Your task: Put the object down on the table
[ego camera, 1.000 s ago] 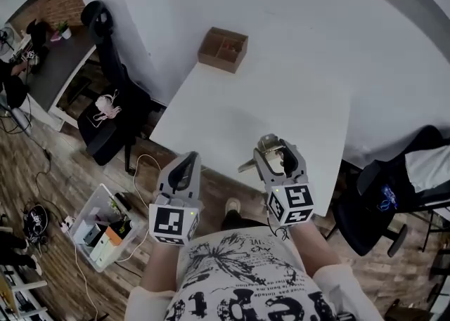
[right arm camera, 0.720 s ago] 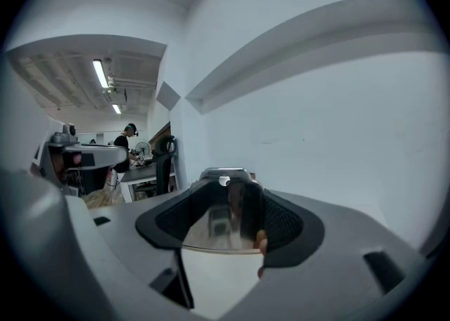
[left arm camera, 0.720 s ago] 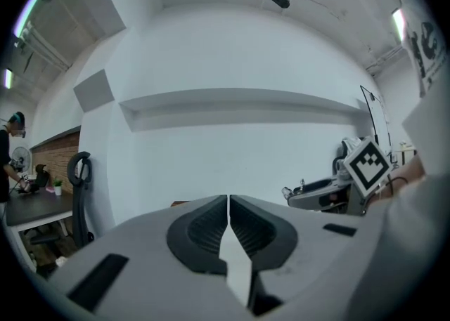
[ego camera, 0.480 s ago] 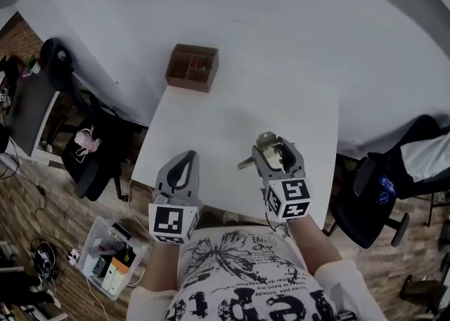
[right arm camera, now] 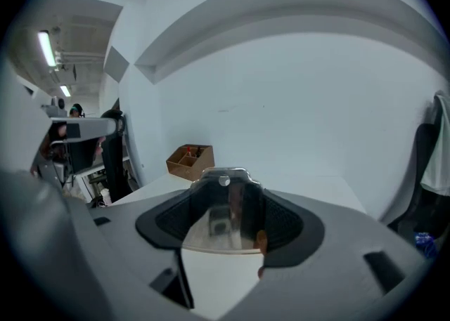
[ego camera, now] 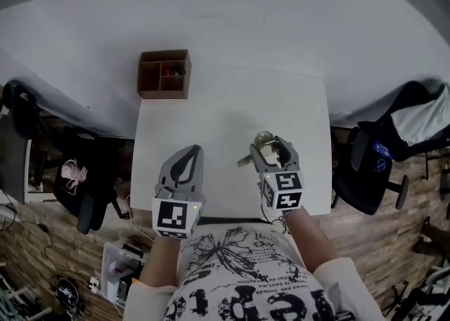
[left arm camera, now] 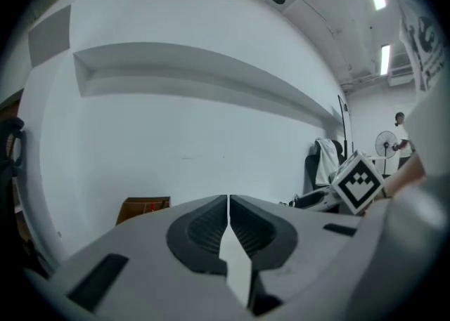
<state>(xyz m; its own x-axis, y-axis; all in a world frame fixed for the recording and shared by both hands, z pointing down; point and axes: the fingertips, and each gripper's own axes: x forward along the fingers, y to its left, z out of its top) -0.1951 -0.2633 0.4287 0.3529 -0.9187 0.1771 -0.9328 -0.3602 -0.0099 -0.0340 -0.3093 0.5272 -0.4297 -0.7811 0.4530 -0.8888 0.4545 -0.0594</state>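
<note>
The right gripper [ego camera: 271, 151] is clamped on a shiny metal tool [ego camera: 263, 140] and holds it over the near right part of the white table [ego camera: 211, 112], so the putting-down appears not yet done. The next move likely calls for lowering the tool until it rests on the table, then parting the jaws. The left gripper [ego camera: 187, 156] hangs over the table's near edge, jaws pressed together on nothing. At the table's far left corner sits a compartmented wooden box [ego camera: 145, 76] with something small and red inside.

I can't identify the shiny metal object [right arm camera: 223, 207] (its sides sit behind the jaws of the right gripper [ego camera: 273, 147]). What's inside the wooden organizer box [ego camera: 164, 74] is too small for me to name.
</note>
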